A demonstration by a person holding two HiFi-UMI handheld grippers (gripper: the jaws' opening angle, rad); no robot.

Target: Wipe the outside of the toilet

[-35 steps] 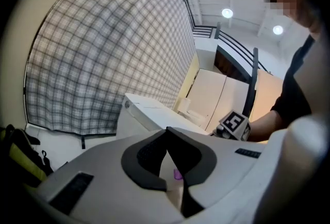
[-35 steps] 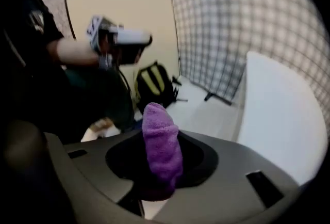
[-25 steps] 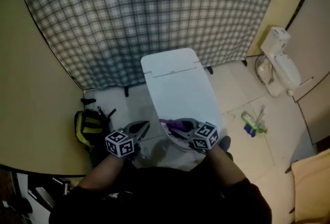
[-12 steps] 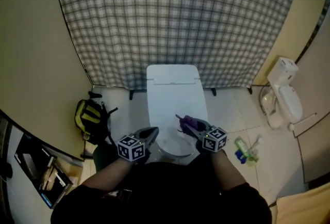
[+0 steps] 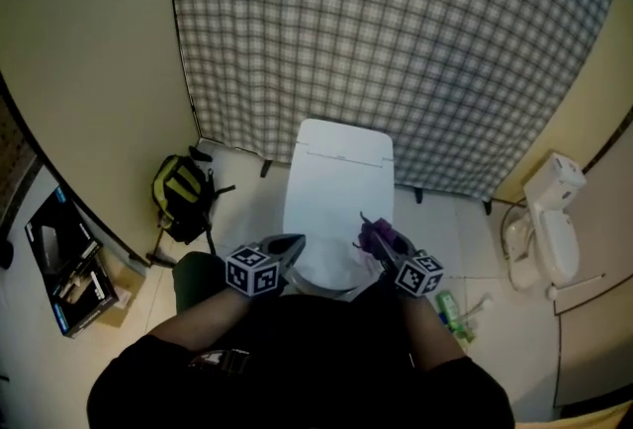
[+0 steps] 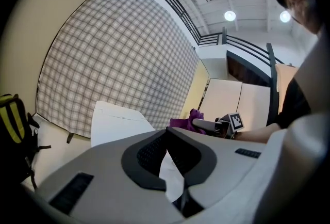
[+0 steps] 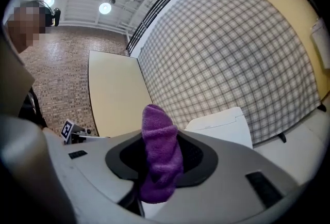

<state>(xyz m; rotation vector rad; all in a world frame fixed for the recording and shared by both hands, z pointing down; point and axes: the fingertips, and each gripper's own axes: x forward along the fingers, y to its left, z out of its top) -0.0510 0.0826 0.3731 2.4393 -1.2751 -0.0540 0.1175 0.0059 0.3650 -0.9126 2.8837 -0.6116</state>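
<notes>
The right gripper [image 7: 161, 138] has its jaws clamped on a purple cloth [image 7: 160, 161], which stands up between them as a thick roll. The left gripper [image 6: 166, 134] has its jaws brought together at the tips, with nothing between them. In the head view both grippers are over the near end of the white toilet [image 5: 336, 210], the left at about 8 o'clock of it and the right at about 5 o'clock. A checked curtain [image 5: 396, 42] hangs behind at 12 o'clock, and a backpack [image 5: 181, 195] lies at 9 o'clock. The cloth seems to be in the air, so I judge that the person is between strokes. The next move calls for lowering the cloth onto the outer shell and pressing it flat.
</notes>
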